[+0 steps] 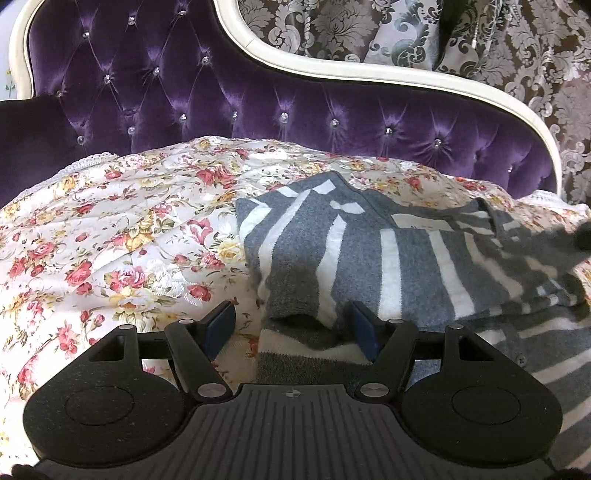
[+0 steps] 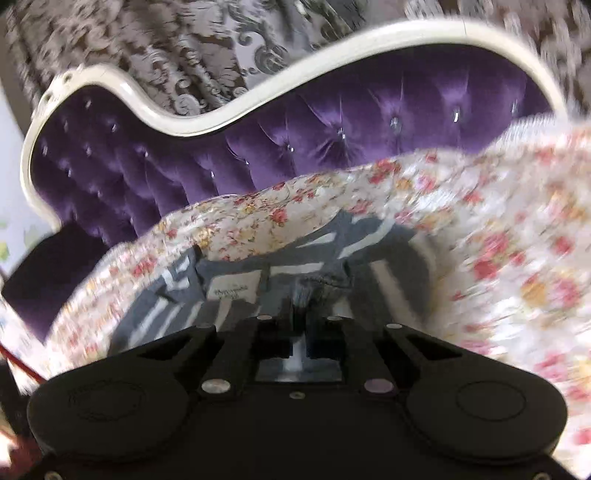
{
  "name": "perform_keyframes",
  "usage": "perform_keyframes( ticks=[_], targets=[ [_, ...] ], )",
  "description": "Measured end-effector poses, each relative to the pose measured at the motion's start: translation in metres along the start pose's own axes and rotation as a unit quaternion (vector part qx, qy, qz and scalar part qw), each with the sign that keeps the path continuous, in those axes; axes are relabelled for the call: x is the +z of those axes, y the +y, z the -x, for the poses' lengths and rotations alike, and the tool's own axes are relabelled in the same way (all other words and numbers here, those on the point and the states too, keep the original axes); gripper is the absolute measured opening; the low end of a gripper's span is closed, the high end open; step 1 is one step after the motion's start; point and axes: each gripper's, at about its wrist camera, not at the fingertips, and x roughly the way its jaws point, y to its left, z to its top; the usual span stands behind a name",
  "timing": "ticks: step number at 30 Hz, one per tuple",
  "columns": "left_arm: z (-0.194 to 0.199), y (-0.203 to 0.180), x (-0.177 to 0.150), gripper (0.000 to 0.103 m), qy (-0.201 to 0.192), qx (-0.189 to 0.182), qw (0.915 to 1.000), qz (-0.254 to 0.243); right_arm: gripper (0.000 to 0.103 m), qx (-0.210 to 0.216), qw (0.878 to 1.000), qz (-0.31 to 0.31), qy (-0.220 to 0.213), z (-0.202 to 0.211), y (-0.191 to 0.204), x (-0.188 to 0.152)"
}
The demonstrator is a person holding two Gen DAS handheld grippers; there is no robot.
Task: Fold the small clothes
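A small grey-and-white striped garment [image 1: 399,258] lies partly folded on a floral bedspread [image 1: 122,236]. My left gripper [image 1: 291,325] is open, its blue-padded fingers [image 1: 364,328] low over the garment's near edge, with a grey sleeve cuff [image 1: 291,310] between them. In the right wrist view, which is blurred by motion, the same garment [image 2: 258,280] shows with its neck label up. My right gripper [image 2: 297,306] is shut on a fold of the striped garment and holds it lifted.
A purple tufted headboard [image 1: 258,99] with a white frame rises behind the bed; it also shows in the right wrist view [image 2: 332,140]. Patterned grey curtains [image 1: 406,33] hang behind it. The bedspread [image 2: 517,258] stretches to the right.
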Motion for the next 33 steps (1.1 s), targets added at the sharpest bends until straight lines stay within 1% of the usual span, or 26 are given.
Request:
perform_keyframes(
  ticks=[2, 3, 4, 6, 7, 8, 9, 10, 12, 14, 18, 20, 22, 23, 24, 25, 27, 30, 31, 33],
  targets=[
    [-0.001, -0.001, 0.000, 0.067, 0.000, 0.001, 1.0000, -0.001, 0.014, -0.003, 0.999, 0.005, 0.053, -0.008, -0.008, -0.005],
    [-0.001, -0.001, 0.000, 0.067, 0.000, 0.001, 1.0000, -0.002, 0.021, -0.010, 0.997, 0.009, 0.072, -0.013, -0.009, -0.008],
    [-0.001, -0.001, 0.000, 0.067, 0.001, 0.001, 1.0000, -0.002, 0.022, -0.024, 0.996, 0.014, 0.081, -0.015, -0.010, -0.009],
    [-0.001, 0.000, 0.001, 0.067, 0.002, -0.001, 1.0000, 0.001, 0.023, -0.041, 0.997, 0.014, 0.067, -0.014, -0.012, -0.006],
    [0.000, 0.000, 0.001, 0.067, 0.003, -0.002, 1.0000, 0.001, 0.029, -0.039, 0.998, 0.005, 0.054, -0.011, -0.014, -0.004],
    [0.000, 0.000, 0.002, 0.068, 0.005, -0.003, 1.0000, -0.001, 0.038, -0.032, 0.999, -0.008, 0.039, -0.009, -0.017, -0.002],
    [0.000, 0.000, 0.003, 0.068, 0.008, -0.005, 1.0000, -0.003, 0.053, -0.023, 0.999, -0.022, 0.027, -0.008, -0.020, 0.000],
    [0.001, 0.001, 0.004, 0.068, 0.012, -0.009, 0.9999, -0.003, 0.056, -0.015, 0.999, -0.033, 0.018, -0.007, -0.023, 0.000],
    [0.003, 0.005, 0.009, 0.067, 0.023, -0.021, 0.9995, 0.003, 0.056, -0.007, 0.999, -0.043, 0.016, -0.010, -0.027, 0.001],
    [0.008, 0.011, 0.015, 0.067, 0.026, -0.030, 0.9991, 0.013, 0.056, -0.013, 0.999, -0.040, 0.023, -0.017, -0.027, -0.001],
    [0.020, 0.025, 0.030, 0.067, -0.004, -0.018, 0.9996, 0.021, 0.056, -0.014, 0.999, -0.028, 0.040, -0.032, -0.020, -0.003],
    [0.020, 0.036, 0.039, 0.067, -0.008, -0.009, 0.9993, 0.036, 0.056, -0.014, 0.998, -0.025, 0.048, -0.039, -0.017, -0.006],
    [0.014, 0.045, 0.046, 0.067, -0.004, 0.002, 0.9987, 0.051, 0.056, -0.021, 0.998, -0.015, 0.056, -0.045, -0.014, -0.008],
    [0.011, 0.048, 0.049, 0.067, -0.002, 0.008, 0.9985, 0.055, 0.053, -0.027, 0.998, -0.007, 0.054, -0.045, -0.012, -0.009],
    [0.008, 0.051, 0.052, 0.067, -0.001, 0.014, 0.9983, 0.056, 0.039, -0.034, 0.998, 0.002, 0.052, -0.044, -0.010, -0.009],
    [0.005, 0.052, 0.055, 0.067, 0.001, 0.019, 0.9983, 0.055, 0.019, -0.036, 0.998, 0.009, 0.052, -0.043, -0.008, -0.009],
    [-0.001, 0.052, 0.058, 0.067, 0.008, 0.027, 0.9983, 0.051, 0.018, -0.024, 0.999, 0.010, 0.047, -0.038, -0.005, -0.008],
    [-0.009, 0.044, 0.063, 0.067, 0.016, 0.029, 0.9989, 0.032, 0.017, -0.017, 1.000, 0.019, 0.014, -0.023, 0.000, -0.004],
    [-0.013, 0.041, 0.063, 0.067, 0.019, 0.031, 0.9991, 0.023, 0.017, -0.018, 1.000, 0.016, 0.011, -0.021, -0.003, -0.003],
    [-0.020, 0.034, 0.064, 0.067, 0.026, 0.040, 0.9989, 0.005, 0.017, -0.030, 0.999, 0.003, 0.024, -0.024, -0.010, -0.002]
  ],
)
